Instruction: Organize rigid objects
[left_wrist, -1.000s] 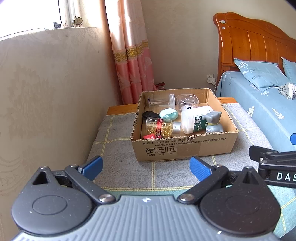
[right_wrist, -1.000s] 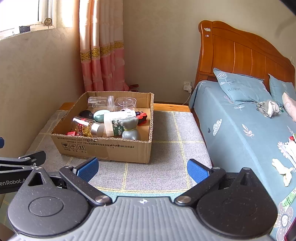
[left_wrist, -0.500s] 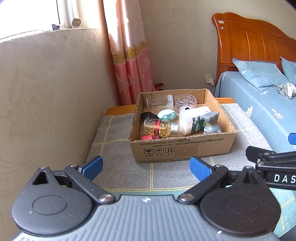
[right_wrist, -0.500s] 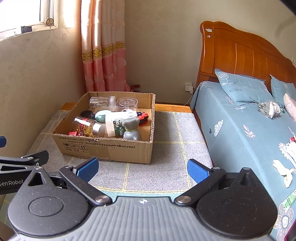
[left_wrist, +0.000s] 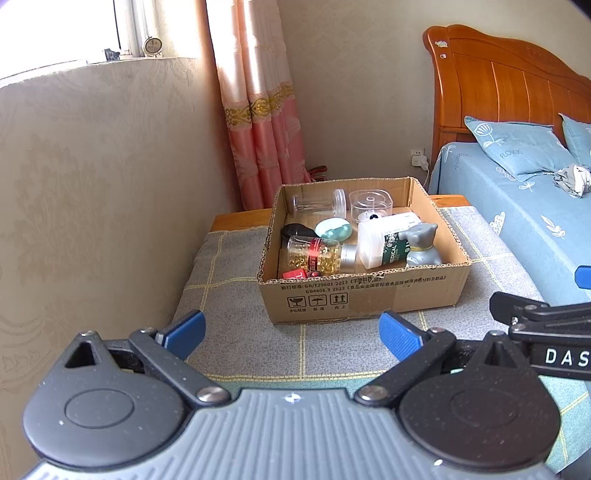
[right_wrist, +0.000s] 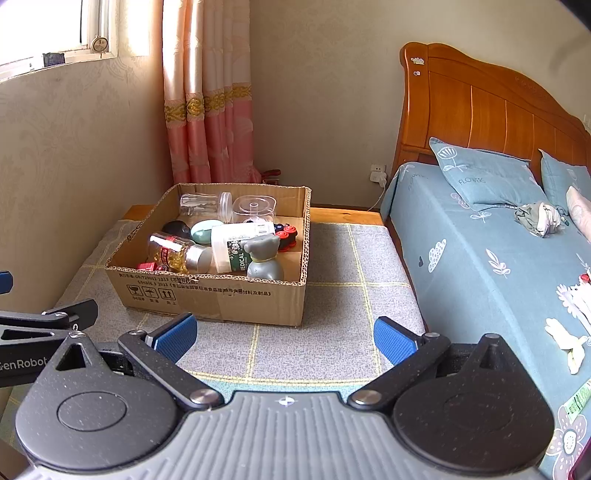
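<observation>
Here the left gripper (left_wrist: 291, 330), fingers wide and empty, hangs before the cardboard box (left_wrist: 364, 291); inside it lie a capsule jar (left_wrist: 317, 254), white bottle (left_wrist: 384, 240) and grey figurine (left_wrist: 423, 245), jumbled together. The right gripper (right_wrist: 284, 334), equally wide and empty, faces the box.

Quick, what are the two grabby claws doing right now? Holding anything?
Left gripper: open, holding nothing.
Right gripper: open, holding nothing.
</observation>
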